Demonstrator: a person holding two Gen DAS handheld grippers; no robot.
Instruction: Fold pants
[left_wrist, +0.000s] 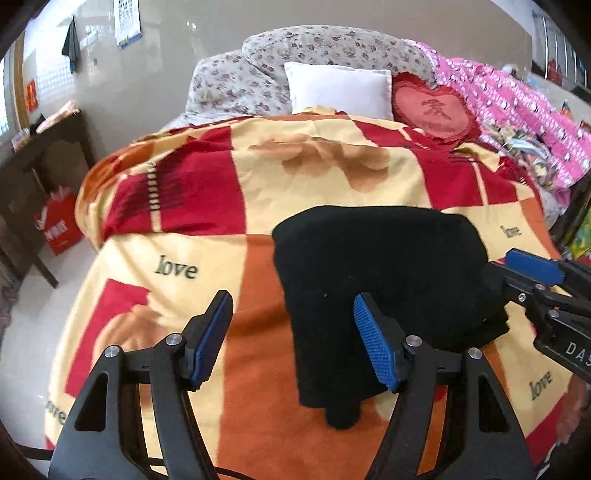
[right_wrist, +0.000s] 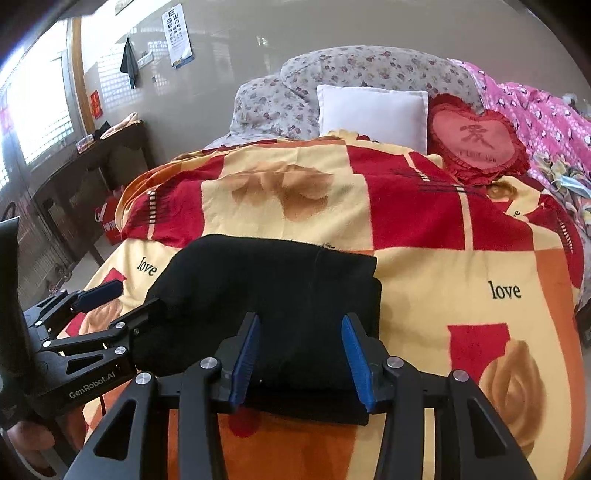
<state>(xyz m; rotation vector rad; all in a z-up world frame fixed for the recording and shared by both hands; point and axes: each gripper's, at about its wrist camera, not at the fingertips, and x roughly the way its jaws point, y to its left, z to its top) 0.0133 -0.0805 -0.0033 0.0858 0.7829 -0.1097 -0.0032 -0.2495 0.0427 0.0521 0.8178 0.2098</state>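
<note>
1. Left tongs (left_wrist: 291, 339) stand wide open and hold nothing; one blue pad (left_wrist: 373, 343) lies over the near left part of the black pants (left_wrist: 388, 266), the other over bare blanket (left_wrist: 258, 177).
2. Right tongs (right_wrist: 301, 354) are also parted and empty, with both blue pads (right_wrist: 245, 358) set over the near edge of the pants (right_wrist: 273, 291), the cloth showing between them.
3. Folded into a thick, roughly square bundle, the pants lie flat on the blanket straight ahead of the right tongs and ahead and to the right of the left tongs.
4. From the left wrist view, the right tongs (left_wrist: 517, 269) enter from the right, with the tips at the right edge of the pants; whether they touch the cloth I cannot tell.
5. From the right wrist view, the left tongs (right_wrist: 125, 299) come in from the left, the nearer finger against the left edge of the bundle and the farther one over the blanket (right_wrist: 443, 277).
6. Red, yellow and orange blocks with the word "love" pattern the blanket, which covers the bed.
7. Well beyond both tongs, at the head of the bed, are a white pillow (left_wrist: 340, 88), a red heart cushion (left_wrist: 432, 110) just to its right, and a floral quilt (left_wrist: 314, 51) behind them.
8. Farther right of the cushion lies a pink bedcover (right_wrist: 535, 122).
</note>
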